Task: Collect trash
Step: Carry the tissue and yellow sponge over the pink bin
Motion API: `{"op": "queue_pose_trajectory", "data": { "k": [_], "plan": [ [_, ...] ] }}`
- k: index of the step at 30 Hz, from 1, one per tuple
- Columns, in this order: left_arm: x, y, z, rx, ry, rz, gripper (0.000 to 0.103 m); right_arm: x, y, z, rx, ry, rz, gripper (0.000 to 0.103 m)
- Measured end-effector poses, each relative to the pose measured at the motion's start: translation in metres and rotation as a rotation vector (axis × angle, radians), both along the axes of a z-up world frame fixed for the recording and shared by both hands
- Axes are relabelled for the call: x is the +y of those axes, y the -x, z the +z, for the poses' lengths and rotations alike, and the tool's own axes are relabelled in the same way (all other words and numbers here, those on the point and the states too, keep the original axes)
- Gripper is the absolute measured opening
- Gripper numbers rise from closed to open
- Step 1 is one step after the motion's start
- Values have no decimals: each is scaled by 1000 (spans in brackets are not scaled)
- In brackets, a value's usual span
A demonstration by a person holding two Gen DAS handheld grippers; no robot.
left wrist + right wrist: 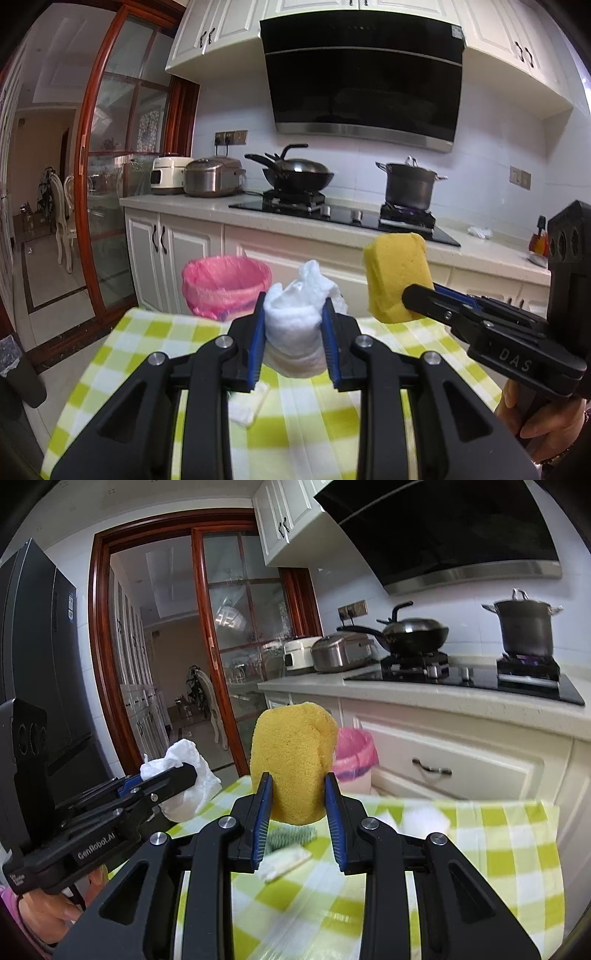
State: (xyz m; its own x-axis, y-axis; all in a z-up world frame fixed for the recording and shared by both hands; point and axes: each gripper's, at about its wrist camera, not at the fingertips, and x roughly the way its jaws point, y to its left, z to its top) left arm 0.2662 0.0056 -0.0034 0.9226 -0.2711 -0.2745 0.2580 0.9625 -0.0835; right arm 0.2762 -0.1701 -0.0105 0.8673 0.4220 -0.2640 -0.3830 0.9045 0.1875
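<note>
The left tool [293,332] is clamped on a crumpled white tissue wad [295,325]; the right tool [298,812] is clamped on a yellow sponge [293,760]. Both loads hang above the checked tabletop [147,354], short of the pink-lined bin [225,284] standing beyond its far edge. To do this well, I would carry each load over the bin's mouth before letting go, and keep both grips firm until then. A smaller white scrap [245,406] lies on the cloth, nearer than the bin.

A yellow sponge [293,760] and white crumpled tissue [295,314] sit between blue-padded black tongs; the table [388,406] wears green-and-white checks, with a pink-lined bin [225,284] at eleven o'clock
</note>
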Motion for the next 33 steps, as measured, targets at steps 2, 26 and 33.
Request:
{"op": "queue_pose_trajectory", "data": {
  "k": [2,26,33],
  "plan": [
    [2,-15,7,-15,-2,6,27,3,-13,7,-14,0,8,29],
    [40,-281,-20,70,16,19,27,33,-277,-12,27,-7,78,29],
    [54,-353,-42,83,-19,51,27,45,-355,-35,72,11,94,29]
  ]
}}
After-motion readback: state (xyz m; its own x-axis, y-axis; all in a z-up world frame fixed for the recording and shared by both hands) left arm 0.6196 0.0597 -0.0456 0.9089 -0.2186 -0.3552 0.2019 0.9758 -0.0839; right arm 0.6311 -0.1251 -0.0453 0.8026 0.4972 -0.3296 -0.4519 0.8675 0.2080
